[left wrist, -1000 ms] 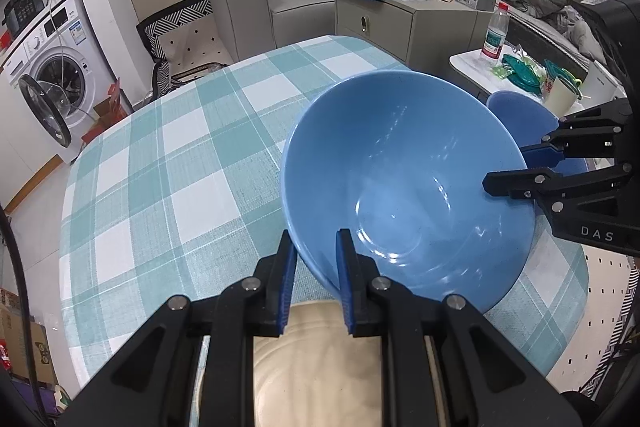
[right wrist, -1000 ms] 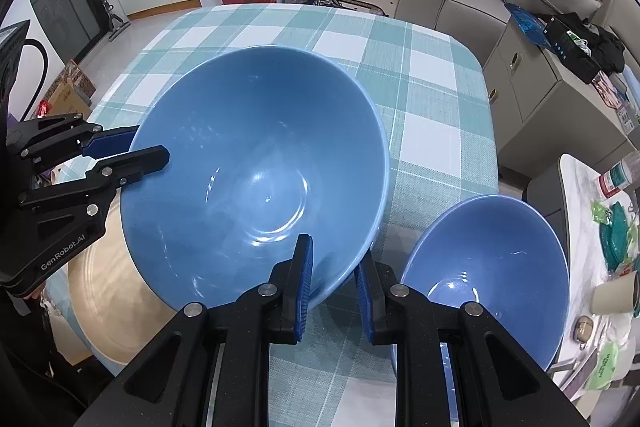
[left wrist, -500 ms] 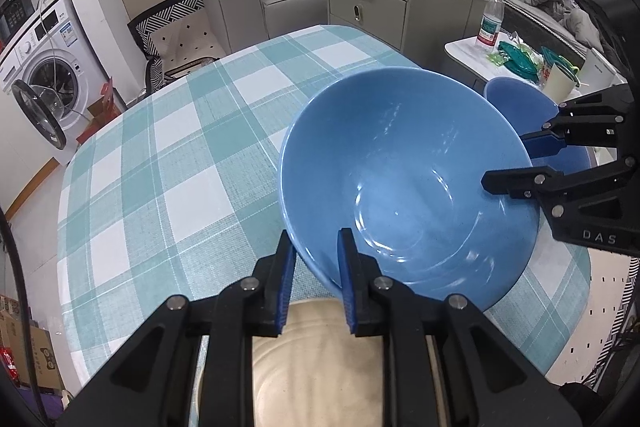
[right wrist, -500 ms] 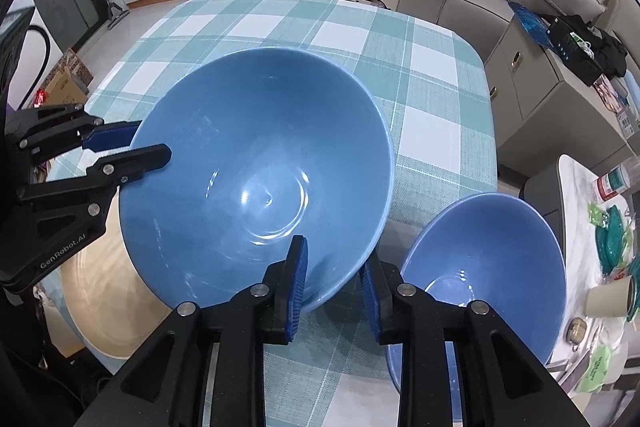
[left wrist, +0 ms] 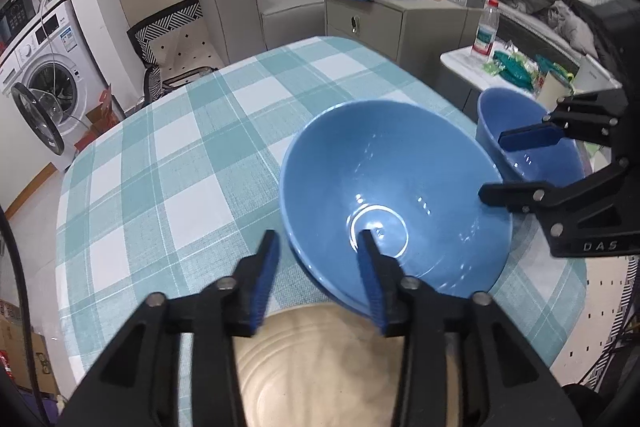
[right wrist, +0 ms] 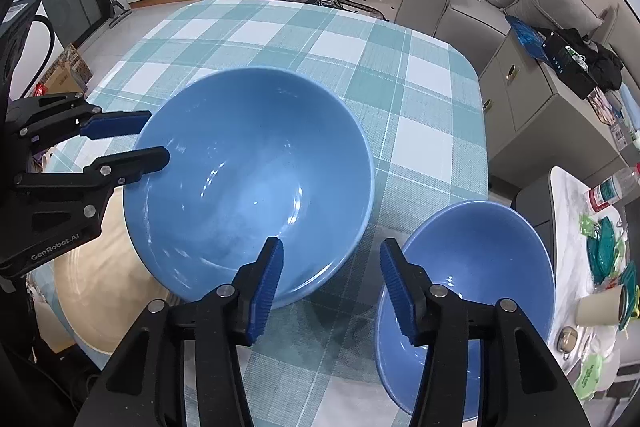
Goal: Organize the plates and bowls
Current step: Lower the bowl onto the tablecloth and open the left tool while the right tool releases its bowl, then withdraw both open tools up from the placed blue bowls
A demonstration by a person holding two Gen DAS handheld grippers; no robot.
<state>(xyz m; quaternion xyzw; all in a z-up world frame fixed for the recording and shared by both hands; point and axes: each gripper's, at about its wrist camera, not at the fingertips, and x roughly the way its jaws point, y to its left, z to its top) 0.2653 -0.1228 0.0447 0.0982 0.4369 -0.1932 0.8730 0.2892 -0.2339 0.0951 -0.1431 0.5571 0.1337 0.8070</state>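
"GenRobot.AI" marks the left gripper (right wrist: 132, 141); "DAS" marks the right gripper (left wrist: 516, 167). Both have jaws spread, straddling the rim of the large blue bowl (right wrist: 248, 183) without clamping it. The small blue bowl (right wrist: 472, 291) sits beside it.

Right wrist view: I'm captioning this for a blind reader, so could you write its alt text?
A large blue bowl sits on a teal checked tablecloth, with the open right gripper at its near rim and the open left gripper straddling its far-left rim. A smaller blue bowl is right; a beige plate lies left.
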